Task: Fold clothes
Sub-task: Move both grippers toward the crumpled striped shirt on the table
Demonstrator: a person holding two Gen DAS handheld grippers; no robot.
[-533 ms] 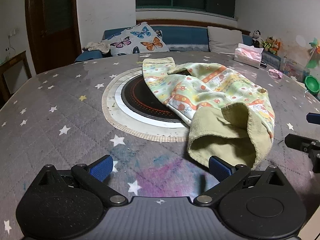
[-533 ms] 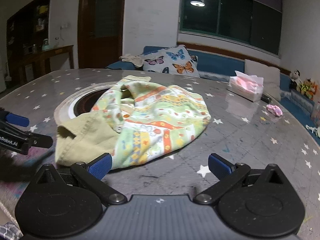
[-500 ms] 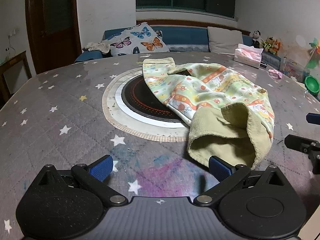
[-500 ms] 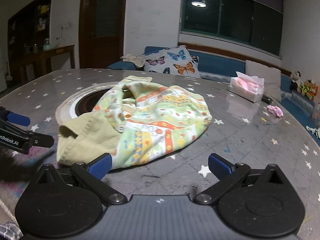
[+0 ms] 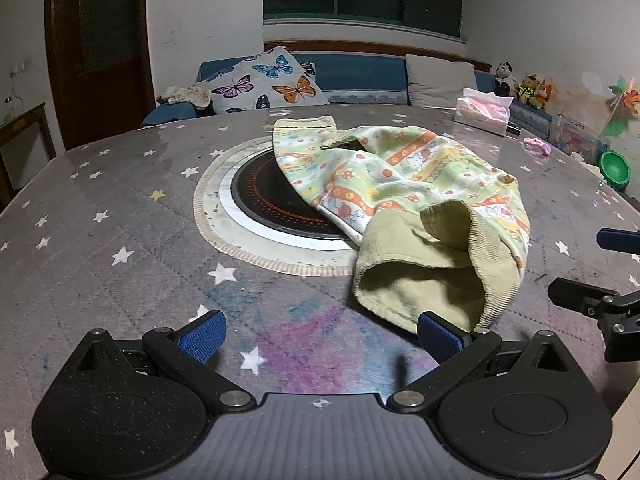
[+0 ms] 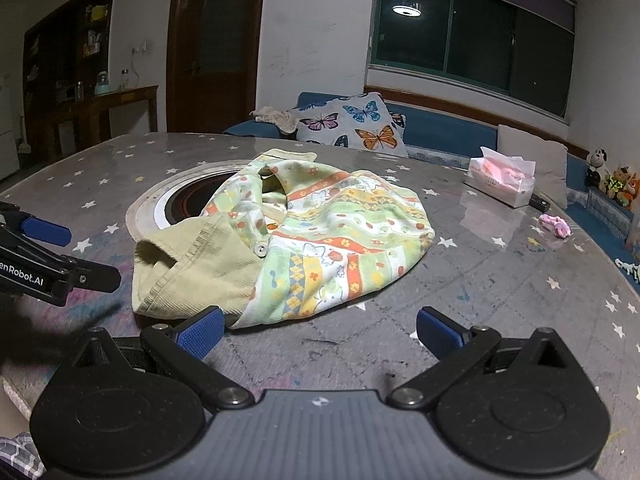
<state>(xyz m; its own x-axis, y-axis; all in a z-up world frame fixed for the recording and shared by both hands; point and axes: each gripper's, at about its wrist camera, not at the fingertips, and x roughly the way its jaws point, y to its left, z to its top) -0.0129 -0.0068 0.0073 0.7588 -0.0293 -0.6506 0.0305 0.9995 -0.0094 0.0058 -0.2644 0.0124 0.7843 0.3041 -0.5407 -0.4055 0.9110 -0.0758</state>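
Since the garment (image 5: pixel 404 196) lies crumpled mid-bench (image 5: pixel 120 216), soft and floppy, I'd pinch its olive hem (image 5: pixel 420 284); left gripper (image 5: pixel 320 334) and right gripper (image 6: pixel 318 332) jaws wide, empty.

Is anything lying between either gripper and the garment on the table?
Nothing visible. Bare tabletop separates the open left gripper and open right gripper from the crumpled garment.

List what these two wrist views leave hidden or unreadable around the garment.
- Burner ring: right part covered by the patterned garment, both views.
- Garment's inside: shadowed within the corduroy opening, left wrist view.
- Left gripper: cut off by the frame edge, right wrist view; its printed label is partly lost.
- Soft toys: too small.
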